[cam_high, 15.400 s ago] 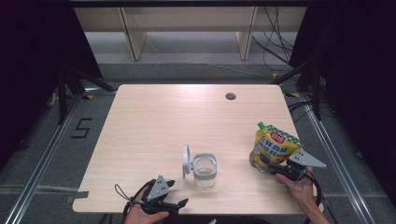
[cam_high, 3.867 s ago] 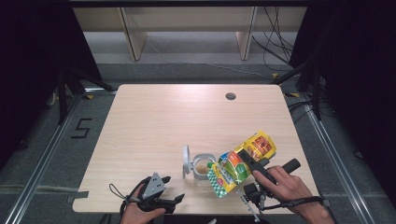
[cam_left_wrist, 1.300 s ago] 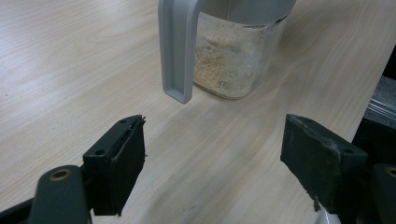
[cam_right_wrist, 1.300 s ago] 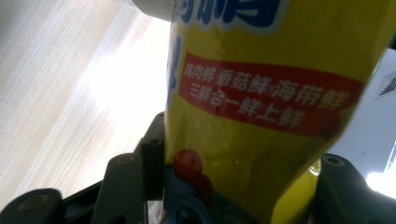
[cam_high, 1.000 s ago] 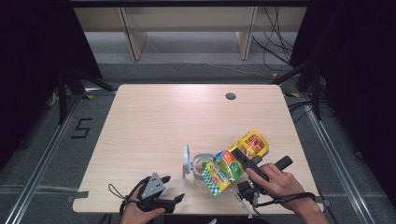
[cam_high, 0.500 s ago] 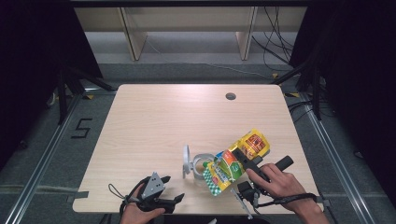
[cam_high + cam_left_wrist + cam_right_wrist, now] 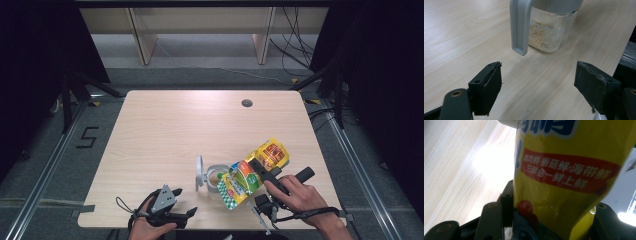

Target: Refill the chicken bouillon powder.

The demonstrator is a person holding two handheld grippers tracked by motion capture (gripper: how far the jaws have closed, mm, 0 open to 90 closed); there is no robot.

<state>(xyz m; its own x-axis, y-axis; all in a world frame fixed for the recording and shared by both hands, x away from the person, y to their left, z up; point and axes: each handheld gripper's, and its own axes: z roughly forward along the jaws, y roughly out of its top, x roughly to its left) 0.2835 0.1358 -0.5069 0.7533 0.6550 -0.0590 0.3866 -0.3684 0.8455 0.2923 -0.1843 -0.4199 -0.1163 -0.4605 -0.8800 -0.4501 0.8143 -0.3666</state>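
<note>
Since the earliest frame the yellow pouch [image 7: 254, 172] has been lifted from its upright spot at the table's right edge and tipped, mouth-down, over the clear jug [image 7: 216, 178]; over the last sec hardly any change is seen. The pouch is clamped near its base by the right gripper [image 7: 265, 172], jaws pressed on both sides of it, as seen close-up in the right gripper view [image 7: 564, 195]. The left gripper [image 7: 172, 212] is rested at the near table edge w/ jaws wide apart, nothing between them, well short of the jug. Risk, as judged: the jug isn't steadied, so a nudge from the pouch mouth could shove or tip it; granules could also be spilled past the rim if the tilt is steepened too fast or the mouth drifts off-centre. The left gripper view gives what the high view can't: pale granules [image 7: 541, 32] already heaped in the jug bottom, plus the grey handle [image 7: 519, 27]. The high view alone gives pouch-to-jug alignment.
</note>
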